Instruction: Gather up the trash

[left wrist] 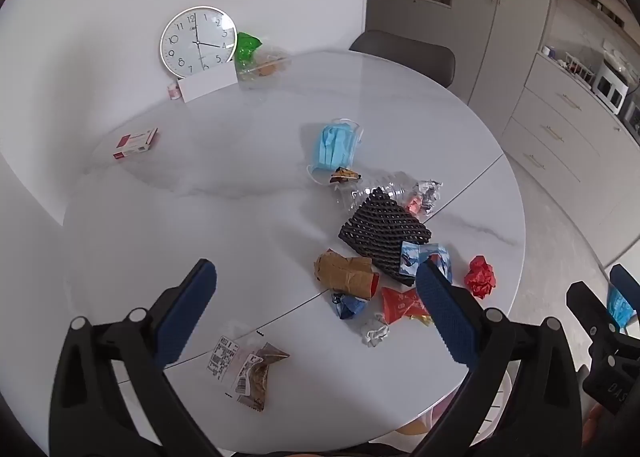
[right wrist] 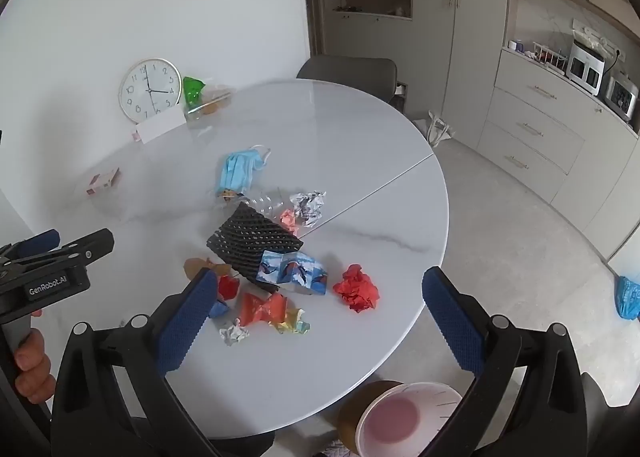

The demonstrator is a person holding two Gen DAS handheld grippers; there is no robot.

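Trash lies scattered on the round white table point(left wrist: 240, 185) point(right wrist: 340, 137). It includes a blue face mask point(left wrist: 334, 147) point(right wrist: 238, 171), a black foam net point(left wrist: 380, 231) point(right wrist: 252, 243), a crushed clear bottle point(left wrist: 384, 187), a brown cardboard roll point(left wrist: 346, 271), a red paper ball point(left wrist: 480, 277) point(right wrist: 356, 289), an orange wrapper point(left wrist: 400, 303) point(right wrist: 262, 307), a blue patterned wrapper point(right wrist: 294, 271) and a snack packet point(left wrist: 252, 371). My left gripper point(left wrist: 316, 313) hovers open above the near pile. My right gripper point(right wrist: 320, 321) hangs open over the table's near edge. Neither holds anything.
A wall clock point(left wrist: 198, 43), a white card, a green bag point(left wrist: 247, 47) and a small red box point(left wrist: 136, 141) stand at the table's far side. A chair point(right wrist: 348, 71) is behind the table. A round bin point(right wrist: 400, 417) sits on the floor below the near edge. Cabinets line the right.
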